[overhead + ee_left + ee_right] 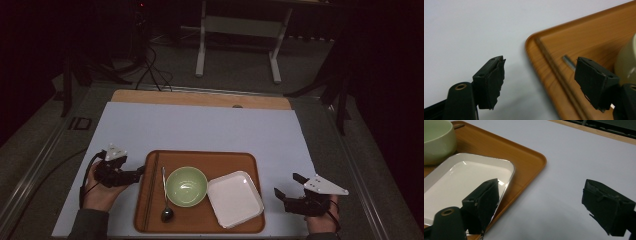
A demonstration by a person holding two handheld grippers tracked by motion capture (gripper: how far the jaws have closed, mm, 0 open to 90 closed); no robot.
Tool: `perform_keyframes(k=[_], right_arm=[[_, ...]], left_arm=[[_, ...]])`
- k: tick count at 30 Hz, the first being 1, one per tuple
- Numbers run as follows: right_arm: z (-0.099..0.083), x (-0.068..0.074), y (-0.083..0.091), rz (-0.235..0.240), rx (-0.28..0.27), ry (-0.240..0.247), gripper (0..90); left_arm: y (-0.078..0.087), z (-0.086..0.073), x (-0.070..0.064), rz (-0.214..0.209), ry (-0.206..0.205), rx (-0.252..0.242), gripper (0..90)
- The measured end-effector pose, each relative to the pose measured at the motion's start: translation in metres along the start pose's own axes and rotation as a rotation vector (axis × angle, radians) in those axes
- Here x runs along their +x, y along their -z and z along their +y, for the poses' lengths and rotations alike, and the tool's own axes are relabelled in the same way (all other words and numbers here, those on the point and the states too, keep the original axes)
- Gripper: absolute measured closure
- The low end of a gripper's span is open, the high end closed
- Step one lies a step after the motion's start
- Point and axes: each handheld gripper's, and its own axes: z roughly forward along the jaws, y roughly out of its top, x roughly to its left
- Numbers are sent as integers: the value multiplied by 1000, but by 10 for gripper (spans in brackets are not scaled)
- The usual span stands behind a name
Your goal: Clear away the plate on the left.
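We hold our left gripper (141, 171) at the left edge of the tray (200, 222), jaws spread wide and empty, one over the white table cover (200, 127) and the other over the tray's rim. Our right gripper (289, 186) hovers over the cover just off the tray's right edge, jaws likewise spread and holding nothing. On the tray, the green bowl (186, 186) sits near the middle, a spoon (164, 197) lies just left of it, and the white square plate (235, 198) rests toward the right front corner, touching the bowl.
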Motion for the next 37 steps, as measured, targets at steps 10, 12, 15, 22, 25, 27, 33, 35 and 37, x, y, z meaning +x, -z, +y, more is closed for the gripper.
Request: perform_keyframes(k=[10, 12, 15, 22, 25, 27, 33, 35, 37], right_arm=[[0, 0, 1, 0, -4, -2, 136], [0, 0, 1, 1, -4, -2, 136], [0, 0, 1, 1, -6, -3, 136], [1, 0, 2, -2, -18, -5, 134], [1, -1, 4, -8, -27, -11, 134], [1, -2, 5, -11, -31, -16, 134], [1, -2, 6, -17, -43, -14, 134], [1, -2, 6, -17, -43, -14, 134], [1, -3, 5, -15, -42, -15, 134]], left_arm=[[24, -22, 7, 59, 0, -43, 199], [31, -28, 8, 57, 6, -59, 201], [37, -34, 8, 62, 8, -68, 202], [49, -45, 10, 83, 20, -88, 207], [53, -49, 12, 84, 36, -97, 205], [56, -51, 12, 83, 47, -106, 206], [58, -54, 16, 70, 79, -125, 206], [57, -55, 17, 69, 90, -125, 206], [56, -55, 20, 76, 100, -123, 206]])
